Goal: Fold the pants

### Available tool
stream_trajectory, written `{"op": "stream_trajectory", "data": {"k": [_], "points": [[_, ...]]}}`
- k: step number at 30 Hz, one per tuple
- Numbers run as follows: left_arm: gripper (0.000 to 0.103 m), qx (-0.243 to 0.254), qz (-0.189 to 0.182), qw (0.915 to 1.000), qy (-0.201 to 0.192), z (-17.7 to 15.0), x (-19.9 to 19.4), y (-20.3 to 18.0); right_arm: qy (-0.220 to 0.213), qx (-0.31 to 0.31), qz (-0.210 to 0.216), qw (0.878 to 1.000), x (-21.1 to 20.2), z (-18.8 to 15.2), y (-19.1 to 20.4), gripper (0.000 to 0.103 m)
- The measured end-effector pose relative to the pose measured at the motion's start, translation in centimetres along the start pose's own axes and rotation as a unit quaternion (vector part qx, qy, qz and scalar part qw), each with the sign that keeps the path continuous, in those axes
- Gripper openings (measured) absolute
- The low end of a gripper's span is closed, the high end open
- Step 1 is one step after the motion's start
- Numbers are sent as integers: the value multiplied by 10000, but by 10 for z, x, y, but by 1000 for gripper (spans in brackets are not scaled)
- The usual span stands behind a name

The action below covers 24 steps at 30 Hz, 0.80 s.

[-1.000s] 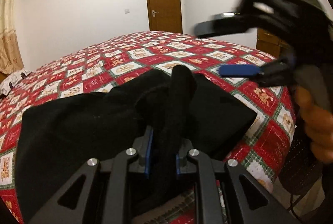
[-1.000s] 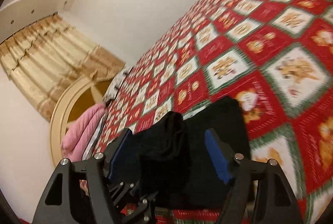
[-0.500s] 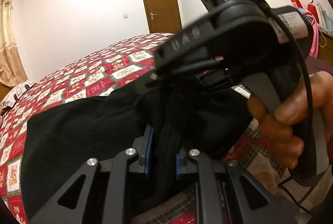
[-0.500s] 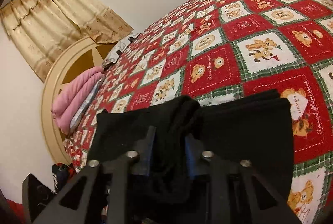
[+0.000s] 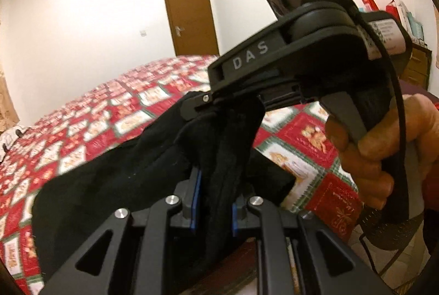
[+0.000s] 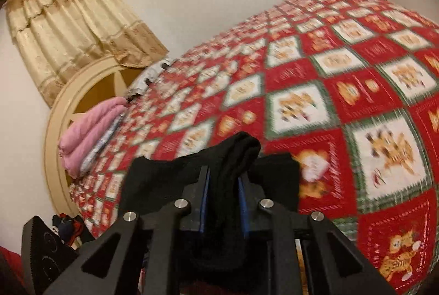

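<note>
Black pants [image 5: 104,185] lie on a bed with a red, white and green patchwork quilt [image 5: 115,114]. My left gripper [image 5: 212,201] is shut on a bunched fold of the pants. My right gripper [image 6: 223,201] is shut on another bunched fold of the pants [image 6: 236,157], lifted a little above the quilt [image 6: 343,103]. In the left wrist view the right gripper's black body [image 5: 288,61], held by a hand [image 5: 384,146], sits just above and beyond my left fingers, its tips buried in the same cloth.
A brown door [image 5: 189,12] stands in the far wall. A rolled pink blanket [image 6: 87,130] lies at the head of the bed by a round cream headboard [image 6: 55,114] and beige curtains [image 6: 71,28]. A wooden dresser [image 5: 417,67] stands at the right.
The right gripper was open around the pants fold a second ago, then closed on it. It moved in close above the left gripper, and both now lift the cloth.
</note>
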<state>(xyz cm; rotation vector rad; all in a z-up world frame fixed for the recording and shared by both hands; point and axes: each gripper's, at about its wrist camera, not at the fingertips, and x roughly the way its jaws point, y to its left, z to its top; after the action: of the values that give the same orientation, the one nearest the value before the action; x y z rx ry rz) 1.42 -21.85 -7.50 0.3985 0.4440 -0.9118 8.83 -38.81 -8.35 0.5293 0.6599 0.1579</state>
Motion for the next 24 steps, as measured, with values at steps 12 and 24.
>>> {"op": "stream_trajectory", "data": {"k": [12,24], "points": [[65,-521,-406,9970,394,-7,-40,34,-630,321,-473,9964,-65,-9,-21,30],[69,-1349,1160,9792,970,-45,-29,126,219,-1350,-902,9865,-21,-60,64,30]]}}
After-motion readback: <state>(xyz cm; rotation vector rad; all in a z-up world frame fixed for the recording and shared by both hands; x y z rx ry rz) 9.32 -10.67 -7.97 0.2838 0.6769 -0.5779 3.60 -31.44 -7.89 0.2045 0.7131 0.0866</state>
